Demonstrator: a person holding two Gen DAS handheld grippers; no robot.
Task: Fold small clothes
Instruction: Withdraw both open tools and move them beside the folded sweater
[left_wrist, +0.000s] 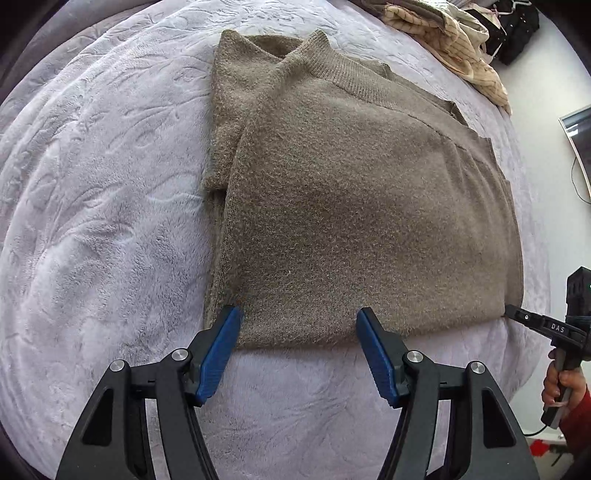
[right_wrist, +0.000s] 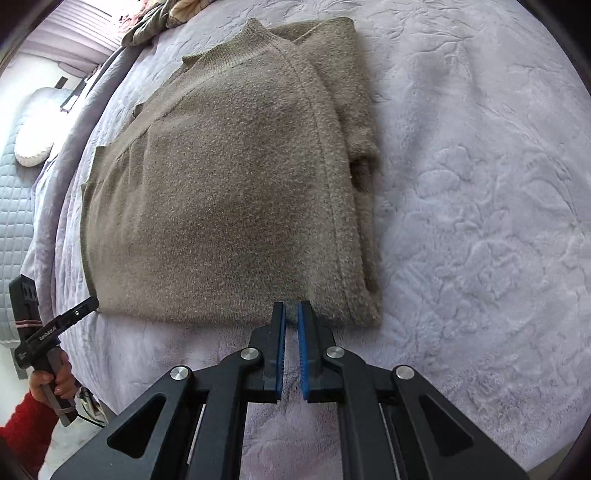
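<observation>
A brown knit sweater (left_wrist: 351, 206) lies folded flat on a pale lilac fleece blanket (left_wrist: 92, 221), collar at the far end, one sleeve tucked under along its side. My left gripper (left_wrist: 297, 319) is open, its blue pads either side of the sweater's near edge, holding nothing. In the right wrist view the sweater (right_wrist: 229, 192) fills the middle. My right gripper (right_wrist: 291, 308) has its pads almost together with a thin gap, at the sweater's near hem; no cloth shows between them. Each gripper's tip also shows at the edge of the other view (left_wrist: 517, 314) (right_wrist: 86, 304).
A heap of striped and dark clothes (left_wrist: 454, 37) lies at the blanket's far corner. A white wall and a framed panel (left_wrist: 580, 136) are at the right. A quilted grey headboard and a white cushion (right_wrist: 33, 125) stand beyond the bed's edge.
</observation>
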